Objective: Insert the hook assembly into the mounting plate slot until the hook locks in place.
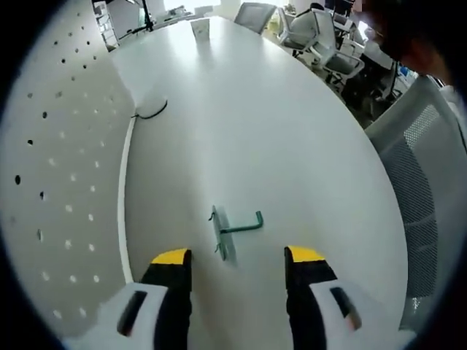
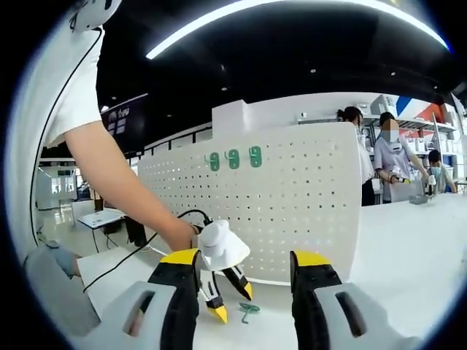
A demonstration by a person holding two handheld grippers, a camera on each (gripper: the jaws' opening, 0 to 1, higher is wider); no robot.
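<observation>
Left gripper view: the hook (image 1: 235,232) is lying flat on the table (image 1: 292,138), just ahead of the left gripper (image 1: 239,257), whose jaws are standing apart and empty. It looks light, stiff and thin — probably slippery, so best pinched across its flat back plate. The pegboard (image 1: 58,168) is standing left of the hook. The right gripper (image 2: 244,262) is hanging back — jaws apart, holding nothing.

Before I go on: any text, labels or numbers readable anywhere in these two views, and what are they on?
None can be read.
Dark sign on the far wall, right gripper view: pale lettering, too small and blurred to read.
Three green pieces on the pegboard: shapes only, no readable label.
White table, green hook: no text visible.
</observation>
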